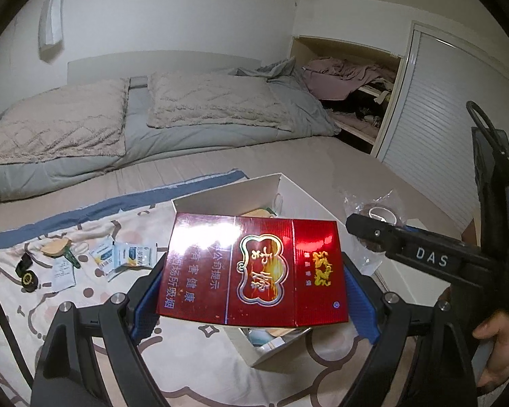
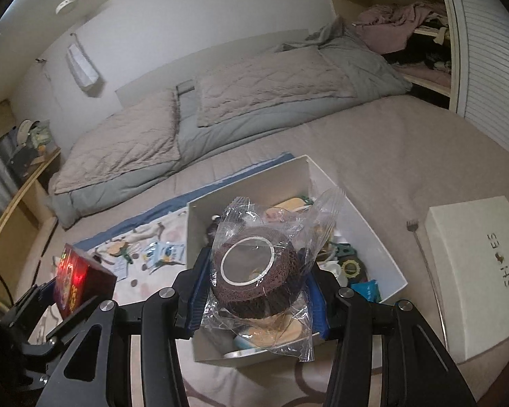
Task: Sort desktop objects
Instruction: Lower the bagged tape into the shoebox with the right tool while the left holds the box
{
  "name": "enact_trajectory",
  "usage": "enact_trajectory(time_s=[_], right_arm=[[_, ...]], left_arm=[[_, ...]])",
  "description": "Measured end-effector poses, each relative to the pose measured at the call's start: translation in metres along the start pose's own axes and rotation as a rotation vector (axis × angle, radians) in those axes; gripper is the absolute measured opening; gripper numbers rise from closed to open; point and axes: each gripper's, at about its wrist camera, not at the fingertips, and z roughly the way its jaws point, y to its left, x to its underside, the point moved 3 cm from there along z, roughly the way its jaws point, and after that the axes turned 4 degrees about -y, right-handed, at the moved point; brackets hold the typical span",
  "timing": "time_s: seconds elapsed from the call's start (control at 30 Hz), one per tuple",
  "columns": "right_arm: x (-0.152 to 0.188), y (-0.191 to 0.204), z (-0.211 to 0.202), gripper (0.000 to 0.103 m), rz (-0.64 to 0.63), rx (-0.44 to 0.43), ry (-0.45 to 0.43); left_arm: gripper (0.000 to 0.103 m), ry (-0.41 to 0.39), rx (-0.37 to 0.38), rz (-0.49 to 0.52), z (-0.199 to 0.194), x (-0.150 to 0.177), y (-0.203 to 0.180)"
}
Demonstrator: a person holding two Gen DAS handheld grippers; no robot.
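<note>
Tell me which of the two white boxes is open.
The white box under the right gripper, already holding sorted items. The lidded one printed SHOES sits closed to its right.

White box (image 1: 288, 190) contents mostly behind red pack (image 1: 254, 268); sachets' (image 1: 132, 254) print too small.

Red cigarette pack (image 1: 254, 269): glossy, gold emblem, held flat above the near left corner of the white box (image 2: 363, 217).
Brown tape roll (image 2: 254, 276): in clear plastic bag, hole upward, held over the box.
Sachets (image 1: 125, 254): scattered on patterned cloth, left.
</note>
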Motion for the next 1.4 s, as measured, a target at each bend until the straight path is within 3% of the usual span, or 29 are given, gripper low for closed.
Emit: enact_trajectory(time_s=[0.43, 0.7, 1.0, 1.4], right_arm=[[-0.020, -0.028, 0.049, 0.050, -0.027, 0.063, 0.062], [-0.032, -0.029, 0.088, 0.050, -0.051, 0.016, 0.127], [-0.040, -0.027, 0.118, 0.050, -0.061, -0.034, 0.163], [-0.050, -0.029, 0.144, 0.050, -0.164, 0.013, 0.202]], left_arm=[[0.091, 0.041, 0.027, 0.049, 0.036, 0.011, -0.019], [0.091, 0.023, 0.040, 0.101, 0.052, 0.013, -0.028], [0.091, 0.056, 0.052, 0.067, 0.070, 0.020, -0.015], [0.091, 0.122, 0.026, 0.074, 0.086, 0.042, -0.009]])
